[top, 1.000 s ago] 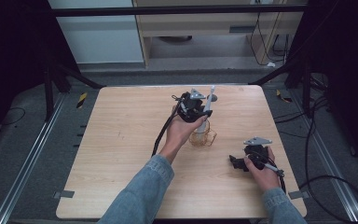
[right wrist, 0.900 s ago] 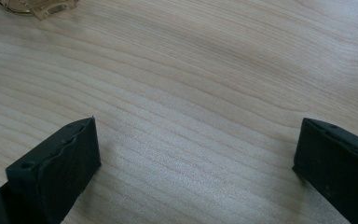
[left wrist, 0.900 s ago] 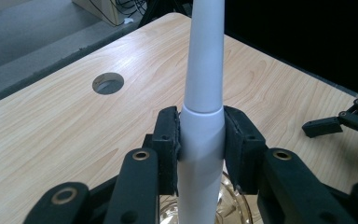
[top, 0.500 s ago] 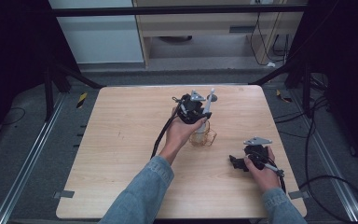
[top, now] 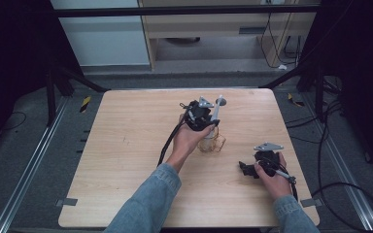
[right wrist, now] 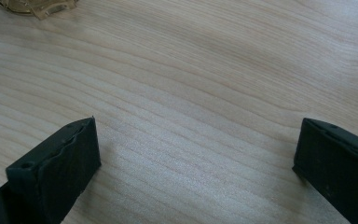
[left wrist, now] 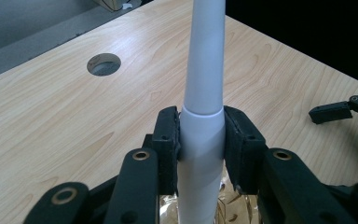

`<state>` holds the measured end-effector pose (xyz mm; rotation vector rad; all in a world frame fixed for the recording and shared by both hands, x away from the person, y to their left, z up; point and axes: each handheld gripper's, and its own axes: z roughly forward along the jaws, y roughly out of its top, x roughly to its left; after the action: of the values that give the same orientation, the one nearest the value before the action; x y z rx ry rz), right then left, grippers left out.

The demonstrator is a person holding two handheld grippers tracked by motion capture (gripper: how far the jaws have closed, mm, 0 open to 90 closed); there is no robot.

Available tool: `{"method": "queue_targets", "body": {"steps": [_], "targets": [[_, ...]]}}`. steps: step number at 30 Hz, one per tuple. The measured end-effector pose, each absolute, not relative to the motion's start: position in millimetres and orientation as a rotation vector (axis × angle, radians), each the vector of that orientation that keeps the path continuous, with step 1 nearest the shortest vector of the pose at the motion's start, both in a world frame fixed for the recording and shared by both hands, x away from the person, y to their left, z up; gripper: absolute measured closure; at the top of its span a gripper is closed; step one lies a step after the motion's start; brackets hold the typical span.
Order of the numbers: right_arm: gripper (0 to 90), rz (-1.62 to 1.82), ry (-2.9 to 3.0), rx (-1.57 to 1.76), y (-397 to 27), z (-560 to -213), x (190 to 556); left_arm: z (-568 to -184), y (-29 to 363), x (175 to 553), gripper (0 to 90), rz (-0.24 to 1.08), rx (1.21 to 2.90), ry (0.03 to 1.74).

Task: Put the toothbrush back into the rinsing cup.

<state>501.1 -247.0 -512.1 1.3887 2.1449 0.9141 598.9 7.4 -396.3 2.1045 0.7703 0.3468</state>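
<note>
Change since earlier: nothing has visibly shifted; both hands and the glass sit where they were a second ago.
Left gripper (top: 208,120): held above the middle of the table (top: 126,160), jaws closed on a white handle (left wrist: 204,135), the pads pressing its two sides.
Right gripper (top: 246,170): resting low on the table near its right front part, jaws standing wide apart with bare wood between them.
White handle: a long, round, tapering stick; in the high view it rises from the left gripper, slanting up and away towards the far right, and ends in a small grey disc (top: 221,102). Its long axis runs nearly upright with that lean.
Glass (top: 211,141): a clear amber vessel standing on the table directly under the left gripper, just right of the left hand (top: 187,141); well apart from the right gripper.
Around: a black cable (top: 167,145) trails from the left gripper along the forearm; a round hole (left wrist: 104,64) in the tabletop lies beyond the handle.
In the way: nothing stands between the two grippers.
Left gripper view: shows the grip close up, the glass rim (left wrist: 235,205) below the jaws, and the right gripper's tips at the right edge.
Right gripper view: shows the wood grain and a corner of the glass (right wrist: 37,7) at top left.
</note>
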Motion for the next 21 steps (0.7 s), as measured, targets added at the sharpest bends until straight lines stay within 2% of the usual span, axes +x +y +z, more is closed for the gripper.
{"method": "queue_targets", "body": {"steps": [21], "targets": [[0.4, 0.913, 2.146, 1.387, -247.0, -512.2, 501.1, -400.6, 8.2, 609.1, 67.1, 0.339, 2.091, 0.843]]}}
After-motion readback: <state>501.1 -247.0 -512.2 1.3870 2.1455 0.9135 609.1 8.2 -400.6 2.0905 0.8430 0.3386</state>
